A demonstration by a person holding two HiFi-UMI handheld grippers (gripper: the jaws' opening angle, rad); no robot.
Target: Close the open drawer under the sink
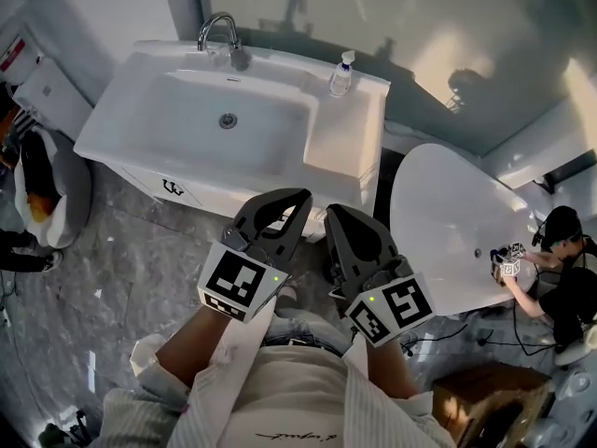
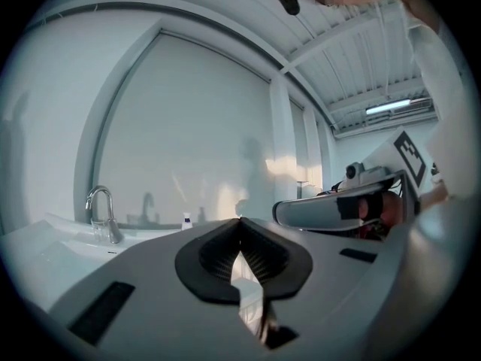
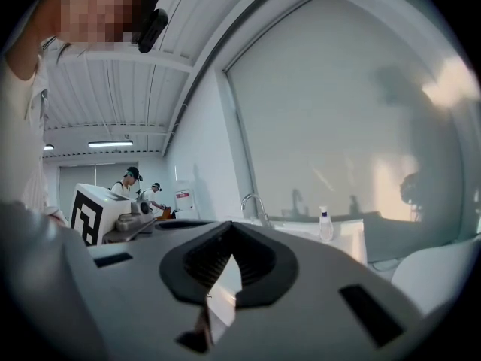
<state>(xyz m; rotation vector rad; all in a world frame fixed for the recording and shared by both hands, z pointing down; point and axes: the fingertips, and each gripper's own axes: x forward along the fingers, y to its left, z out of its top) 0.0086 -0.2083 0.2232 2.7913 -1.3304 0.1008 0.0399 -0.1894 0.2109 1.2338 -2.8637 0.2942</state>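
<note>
Head view: the left gripper [image 1: 300, 197] and right gripper [image 1: 334, 213] are hovering near the sink's [image 1: 347, 147] front edge, not touching the drawer [image 1: 201, 192] beneath it. How far the drawer is standing out cannot be told, so closing is judged as not yet begun. The wall label [image 1: 11, 54] is unreadable.

Left gripper view: the jaws are pressing together, empty.

Right gripper view: the jaws are likewise meeting, empty. The red sign [image 3: 183, 196] is unreadable.

Chrome faucet [image 1: 216, 32] at 11 o'clock. Clear spray bottle [image 1: 341, 74] upright at 12 o'clock. White oval bathtub [image 1: 448, 213] at 3 o'clock, with a crouching person [image 1: 562, 283] at its edge, 4 o'clock. Cardboard box [image 1: 478, 395] at 5 o'clock. Grey bag [image 1: 56, 194] at 9 o'clock on marbled floor [image 1: 121, 278].
</note>
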